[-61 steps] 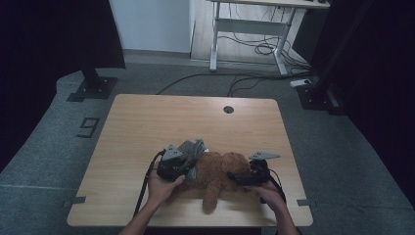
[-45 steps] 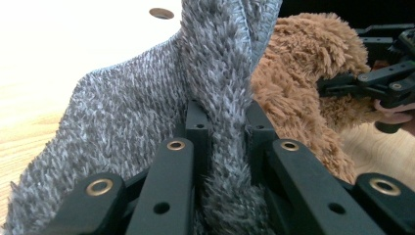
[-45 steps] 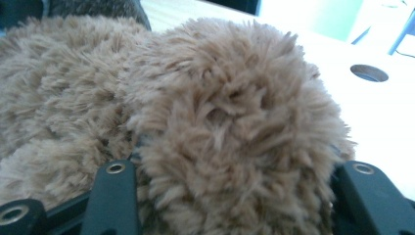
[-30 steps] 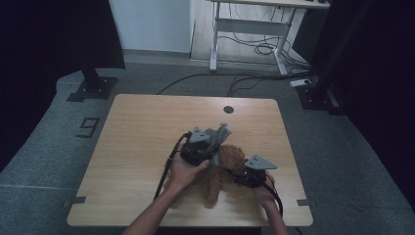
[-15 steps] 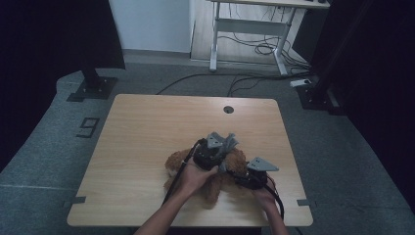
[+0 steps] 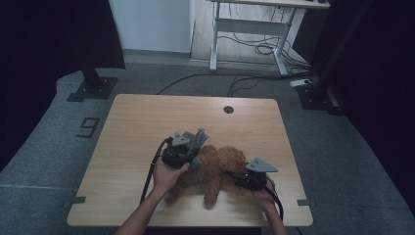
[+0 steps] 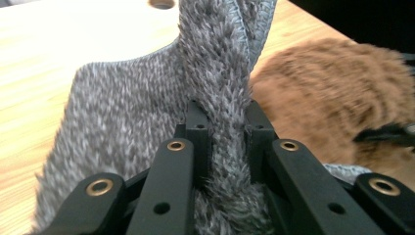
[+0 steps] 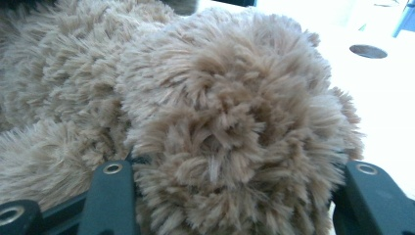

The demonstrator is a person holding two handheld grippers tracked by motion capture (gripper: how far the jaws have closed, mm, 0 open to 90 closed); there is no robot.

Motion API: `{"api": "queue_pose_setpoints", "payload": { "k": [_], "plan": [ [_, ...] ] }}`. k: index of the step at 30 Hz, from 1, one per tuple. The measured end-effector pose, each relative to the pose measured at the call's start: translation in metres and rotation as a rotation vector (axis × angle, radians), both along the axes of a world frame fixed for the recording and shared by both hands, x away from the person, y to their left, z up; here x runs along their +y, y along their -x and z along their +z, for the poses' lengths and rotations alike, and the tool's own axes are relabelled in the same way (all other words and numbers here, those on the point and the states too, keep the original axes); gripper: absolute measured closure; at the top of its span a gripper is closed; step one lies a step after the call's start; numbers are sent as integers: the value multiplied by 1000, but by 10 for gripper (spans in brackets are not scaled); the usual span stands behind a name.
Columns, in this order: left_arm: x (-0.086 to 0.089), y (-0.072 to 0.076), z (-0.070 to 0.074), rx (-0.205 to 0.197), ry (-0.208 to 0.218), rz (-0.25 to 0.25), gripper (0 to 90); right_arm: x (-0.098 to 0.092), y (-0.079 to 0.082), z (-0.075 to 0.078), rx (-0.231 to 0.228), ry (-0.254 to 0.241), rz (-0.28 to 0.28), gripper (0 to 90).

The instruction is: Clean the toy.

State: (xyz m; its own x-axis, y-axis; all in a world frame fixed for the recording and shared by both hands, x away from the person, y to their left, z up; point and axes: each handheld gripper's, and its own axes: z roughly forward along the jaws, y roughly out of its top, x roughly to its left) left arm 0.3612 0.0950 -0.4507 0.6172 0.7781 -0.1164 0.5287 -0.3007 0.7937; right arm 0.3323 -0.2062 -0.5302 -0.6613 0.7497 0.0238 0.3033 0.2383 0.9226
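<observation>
A brown plush toy (image 6: 215, 165) lies on the wooden table (image 6: 147, 117) near its front edge. My left gripper (image 6: 185, 147) hovers at the toy's left end, shut on a fold of grey fuzzy cloth (image 6: 197, 137). In the left gripper view the cloth (image 7: 147, 107) is pinched between the two black fingers (image 7: 198, 127) and drapes to the left, with the plush toy (image 7: 333, 93) behind on the right. My right gripper (image 6: 250, 177) is at the toy's right end, shut on a rounded furry part of the plush toy (image 8: 230, 112) that bulges between its jaws.
A round cable hole (image 6: 228, 109) sits near the table's far edge. The table's left and far parts are bare wood. Beyond it are a desk frame (image 6: 249, 34) with cables on the floor and dark stands at both sides.
My left gripper has swung back to the left and slightly down, carrying the grey cloth off the toy's middle to its left end. The right gripper has kept still on the toy.
</observation>
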Motion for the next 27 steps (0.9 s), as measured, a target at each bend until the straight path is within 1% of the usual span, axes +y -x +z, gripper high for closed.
{"api": "queue_pose_setpoints", "payload": {
  "k": [2,3,5,6,7,8,9,10,11,13,15,16,17,18,19,20,22,23,24,25,26,27],
  "plan": [
    [13,0,-3,2,9,25,776,0,0,0,1,0,0,414],
    [21,1,-6,8,10,42,776,0,0,0,2,0,0,414],
    [31,2,-12,20,8,66,777,-1,1,0,2,1,0,414],
    [36,2,-17,33,-1,77,778,-1,1,0,4,2,0,414],
    [44,1,-24,58,-8,86,778,-2,1,-1,6,-2,-1,415],
    [49,1,-31,80,-1,90,778,-3,1,-1,8,-6,-1,415],
    [53,1,-35,92,10,91,778,-3,1,-1,12,-11,-2,415],
    [59,0,-38,103,34,92,777,-4,0,-2,13,-14,-1,415],
    [60,0,-37,106,48,94,777,-4,0,-2,13,-15,0,415],
    [60,0,-29,93,46,86,777,-3,1,-1,12,-12,-2,415],
    [54,1,-14,58,45,70,778,-3,1,-1,13,-13,-2,414],
    [48,1,-3,33,53,59,778,-3,1,-1,12,-13,-2,414],
    [44,1,4,17,56,51,778,-3,1,-1,9,-8,-1,414],
    [35,0,15,-3,56,33,778,-3,2,-1,6,-7,-1,414],
    [29,-1,20,-13,55,21,777,-3,2,-1,4,-3,0,414],
    [17,-2,28,-24,54,1,777,-3,2,-1,5,-2,-1,414],
    [-1,-5,36,-34,48,-30,777,-3,3,-1,4,0,-1,414],
    [-13,-6,39,-36,39,-49,777,-3,3,-1,2,1,-1,413],
    [-28,-9,40,-34,30,-70,777,-3,3,0,2,3,0,413],
    [-38,-10,41,-35,19,-85,777,-3,3,0,0,4,-1,413],
    [-54,-11,41,-34,7,-111,777,-3,3,0,0,5,0,413],
    [-64,-12,40,-34,-1,-125,777,-3,3,0,-2,6,0,413]
  ]
}}
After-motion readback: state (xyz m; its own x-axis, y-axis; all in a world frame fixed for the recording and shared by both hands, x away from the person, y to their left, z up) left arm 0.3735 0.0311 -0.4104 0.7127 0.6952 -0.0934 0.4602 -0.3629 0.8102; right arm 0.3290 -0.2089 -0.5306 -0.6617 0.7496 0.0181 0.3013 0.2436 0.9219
